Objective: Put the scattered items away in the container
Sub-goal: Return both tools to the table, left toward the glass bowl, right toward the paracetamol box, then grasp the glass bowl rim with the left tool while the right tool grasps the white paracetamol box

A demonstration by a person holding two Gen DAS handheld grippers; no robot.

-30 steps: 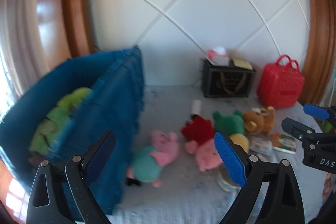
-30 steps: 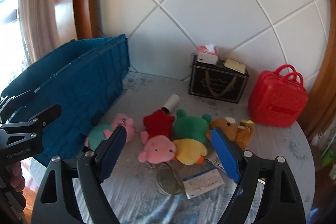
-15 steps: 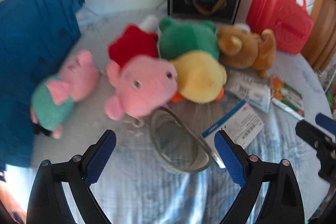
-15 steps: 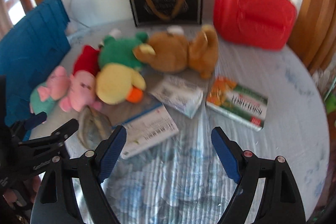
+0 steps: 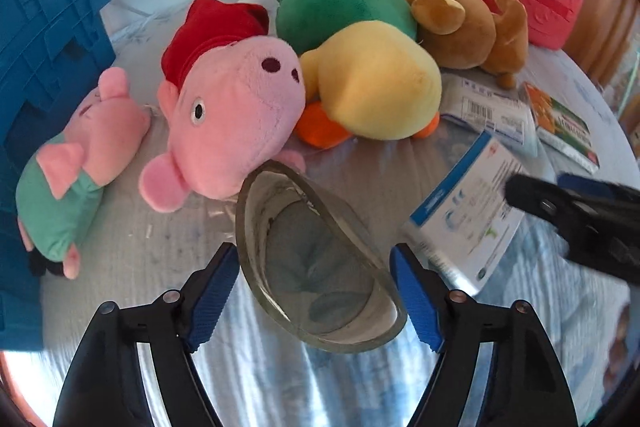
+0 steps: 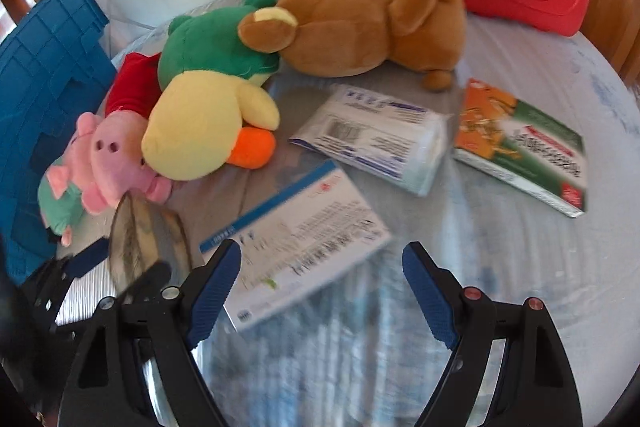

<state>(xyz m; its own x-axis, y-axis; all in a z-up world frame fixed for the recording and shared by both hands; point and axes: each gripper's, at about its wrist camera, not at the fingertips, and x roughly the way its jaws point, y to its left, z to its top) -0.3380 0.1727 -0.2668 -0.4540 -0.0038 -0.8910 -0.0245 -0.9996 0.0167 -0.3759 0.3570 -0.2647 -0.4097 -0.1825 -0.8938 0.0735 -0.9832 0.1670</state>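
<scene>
Left gripper (image 5: 314, 287) angled steeply down, jaws closing; right gripper (image 6: 322, 285) angled down likewise, jaws apart

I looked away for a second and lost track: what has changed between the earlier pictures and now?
Both tools dropped from facing the wall and blue crate down onto the clutter. The left tool now straddles the glass bowl and its jaws are closing, pads not yet pressing. The right tool hangs open over the white leaflet. The plush toys, packets, black bag and red case lie where they were.
</scene>
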